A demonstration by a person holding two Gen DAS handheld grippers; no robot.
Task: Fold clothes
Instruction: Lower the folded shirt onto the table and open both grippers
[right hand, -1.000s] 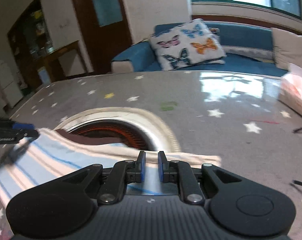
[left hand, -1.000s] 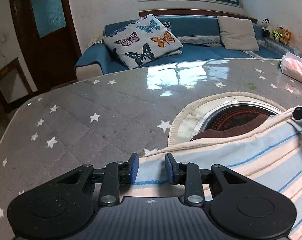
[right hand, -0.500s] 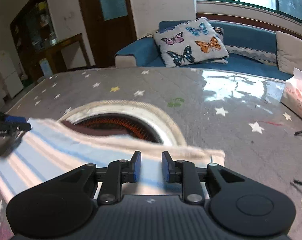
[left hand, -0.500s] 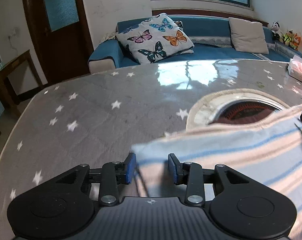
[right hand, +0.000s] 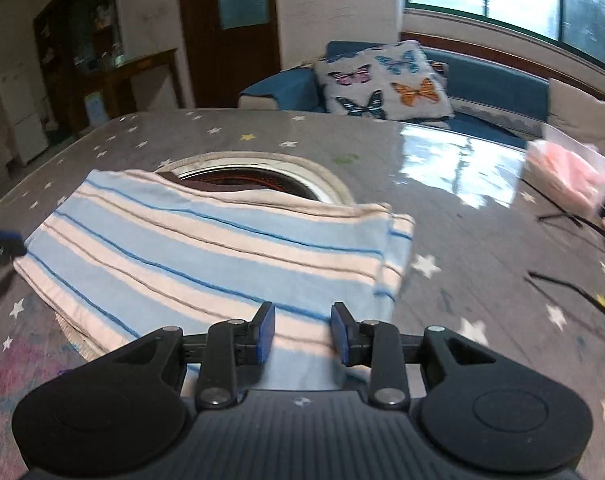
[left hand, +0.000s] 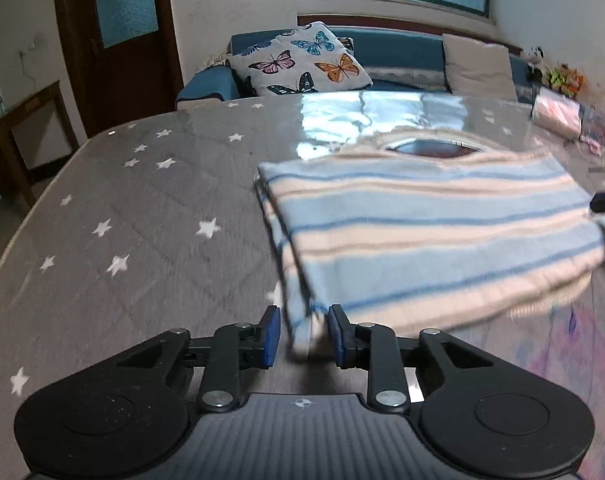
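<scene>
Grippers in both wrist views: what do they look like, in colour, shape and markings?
The two match. The left gripper and the right gripper each have a black ribbed body with a small round crosshair mark at its front edge, rounded lobes with a circular recess on either side, and black linkage arms with silver rivets. The fingers carry blue pads. No cables or sleeves show.

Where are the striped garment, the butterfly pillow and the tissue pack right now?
striped garment [right hand: 206,248]: right wrist view, middle of the top folded layer.
butterfly pillow [left hand: 302,62]: left wrist view, centre of its printed face.
tissue pack [right hand: 566,178]: right wrist view, its pink side.
</scene>
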